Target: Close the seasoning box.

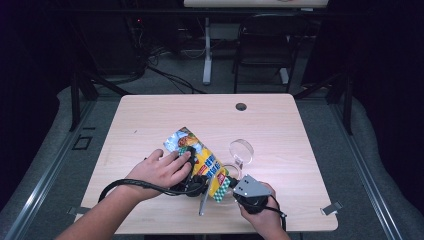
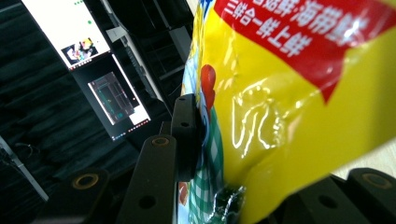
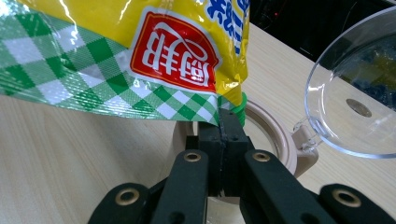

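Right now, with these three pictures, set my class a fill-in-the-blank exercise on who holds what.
1. The right gripper pinches the bag's green-checked ____.
2. The left gripper has the ____ between its jaws.
3. The jar's clear lid stands ____.
4. Everything rests on a wooden ____.

Missing words: corner; bag; open; table

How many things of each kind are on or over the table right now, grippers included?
Snack bag: 1
Clear container with hinged lid: 1
Grippers, left gripper and right gripper: 2
Total: 4
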